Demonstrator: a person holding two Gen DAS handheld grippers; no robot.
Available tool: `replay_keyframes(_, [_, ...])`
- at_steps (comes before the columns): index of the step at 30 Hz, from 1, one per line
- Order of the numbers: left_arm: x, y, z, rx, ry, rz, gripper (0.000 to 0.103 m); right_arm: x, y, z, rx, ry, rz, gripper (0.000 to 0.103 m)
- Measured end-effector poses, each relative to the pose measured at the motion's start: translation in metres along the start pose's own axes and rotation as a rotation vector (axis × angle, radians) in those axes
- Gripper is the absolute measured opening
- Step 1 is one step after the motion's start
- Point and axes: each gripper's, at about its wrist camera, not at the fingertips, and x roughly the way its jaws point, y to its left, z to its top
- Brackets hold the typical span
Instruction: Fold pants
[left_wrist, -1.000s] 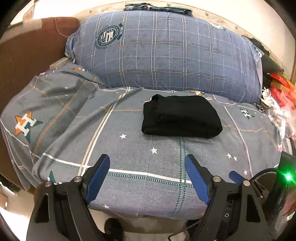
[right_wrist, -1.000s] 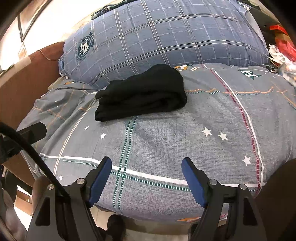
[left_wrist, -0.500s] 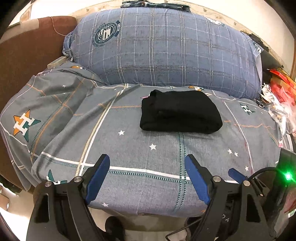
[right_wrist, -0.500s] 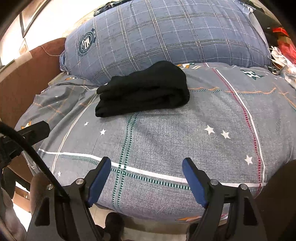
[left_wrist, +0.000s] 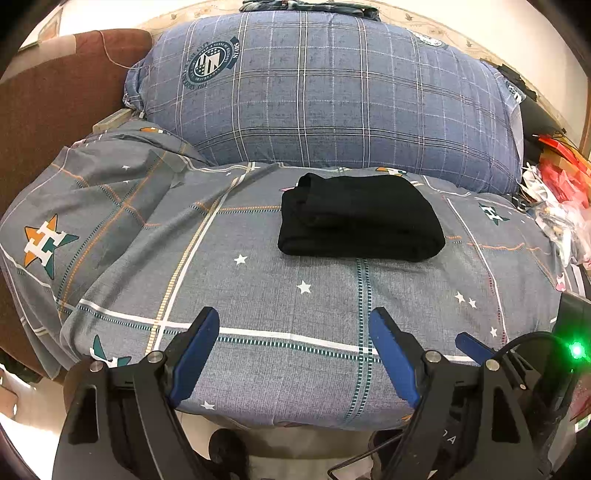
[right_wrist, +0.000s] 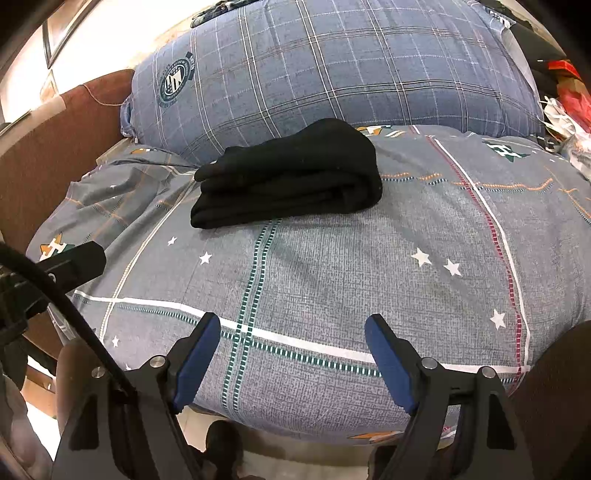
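Note:
The black pants (left_wrist: 360, 218) lie folded into a compact rectangular bundle on the grey star-print bedcover (left_wrist: 258, 295), just in front of the pillow. They also show in the right wrist view (right_wrist: 291, 181). My left gripper (left_wrist: 293, 321) is open and empty, held back over the front edge of the bed, well short of the pants. My right gripper (right_wrist: 291, 325) is open and empty too, at the front edge, apart from the bundle.
A big blue plaid pillow (left_wrist: 332, 92) stands behind the pants. A brown headboard (left_wrist: 48, 92) is at the left. Red and white clutter (left_wrist: 561, 184) lies at the right. The other gripper's body (left_wrist: 535, 369) shows at lower right.
Both grippers have drawn back and lifted slightly from the bed; the pants sit a little farther away and have not moved. Jaws stay open.

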Motion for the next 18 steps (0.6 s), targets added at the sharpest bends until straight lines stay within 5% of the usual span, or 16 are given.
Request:
replay_keyframes(5, [-0.015,0.004,0.000,-0.011,-0.104,0.053,0.082,-0.001,0.002,0.000,-0.012,-0.008,-0.005,0.085])
replay_keyframes(8, [-0.039,0.007,0.005,-0.015,-0.240,0.093,0.103,-0.007,0.005,0.002,-0.028,-0.036,-0.012,0.085])
replay_keyframes(12, [-0.056,0.018,0.017,-0.049,-0.357,0.080,0.103,-0.013,0.010,0.009,-0.054,-0.055,-0.013,0.086])
replay_keyframes(18, [-0.018,0.033,0.033,-0.062,-0.208,0.053,0.103,-0.010,0.020,0.026,-0.078,-0.037,-0.001,0.087])
